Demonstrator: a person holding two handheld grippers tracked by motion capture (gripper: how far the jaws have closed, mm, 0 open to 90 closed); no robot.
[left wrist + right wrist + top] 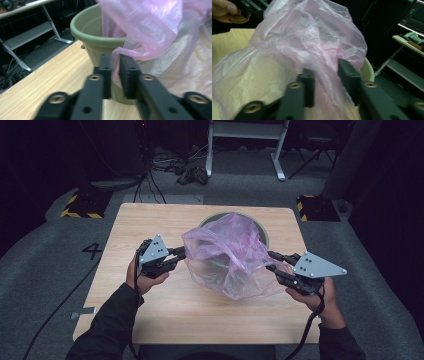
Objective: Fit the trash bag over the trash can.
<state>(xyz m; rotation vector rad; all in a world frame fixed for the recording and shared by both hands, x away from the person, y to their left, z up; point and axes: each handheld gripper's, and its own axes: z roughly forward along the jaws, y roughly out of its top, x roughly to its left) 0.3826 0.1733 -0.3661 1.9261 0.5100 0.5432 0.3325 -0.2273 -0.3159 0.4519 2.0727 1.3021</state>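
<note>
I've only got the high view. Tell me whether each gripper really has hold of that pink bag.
Observer: The left gripper is nearly shut, pinching a fold of the pink bag just in front of the green pot.
Operator: Now the right one.
Observer: The right gripper has plastic running between its jaws, but they stand apart, so no firm pinch yet.
Operator: Check behind the pot.
Observer: A light-coloured desk frame stands on the floor beyond the wooden table.

— Where does the high view sit?
— Above the counter point(150, 315), facing forward and down, well back.
— And the two gripper views?
— Low and close — each looks along its own jaws from opposite sides; all three share the pink bag point(230, 255) over the green pot point(92, 32).
</note>
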